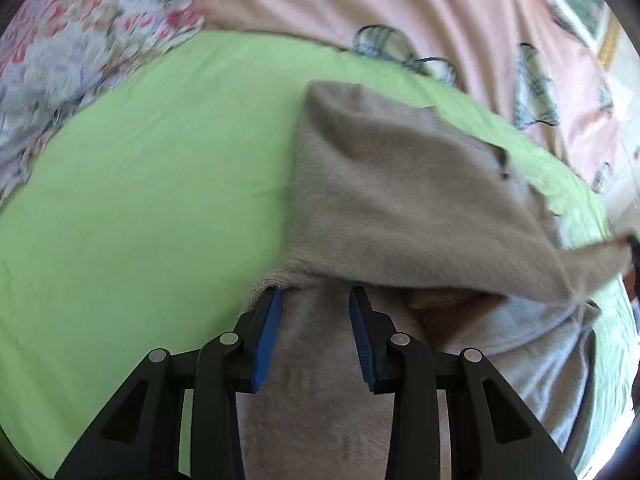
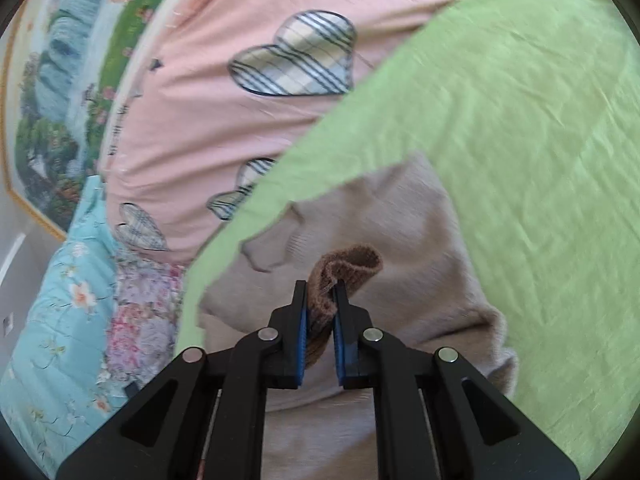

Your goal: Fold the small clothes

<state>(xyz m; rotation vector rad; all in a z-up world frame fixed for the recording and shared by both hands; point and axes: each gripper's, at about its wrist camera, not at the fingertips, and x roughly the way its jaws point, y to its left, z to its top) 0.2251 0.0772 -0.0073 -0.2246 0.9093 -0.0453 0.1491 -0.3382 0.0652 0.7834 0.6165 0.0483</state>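
Note:
A small beige knit sweater point(image 1: 392, 184) lies partly folded on a green sheet point(image 1: 160, 200). My left gripper point(image 1: 316, 300) is open, its jaws standing wide over the sweater's near edge, with cloth passing between them. One corner of the sweater is pulled out to the right point(image 1: 600, 258). In the right wrist view the same sweater point(image 2: 420, 248) lies below my right gripper point(image 2: 320, 292), which is shut on a bunched brown-looking fold of the sweater point(image 2: 348, 268) and holds it raised.
The green sheet point(image 2: 520, 120) covers a bed. Around it lie a pink quilt with plaid hearts point(image 2: 240, 100), a floral blanket point(image 1: 80, 40) and a light blue floral cover point(image 2: 60, 312). A landscape picture point(image 2: 60, 80) hangs on the wall.

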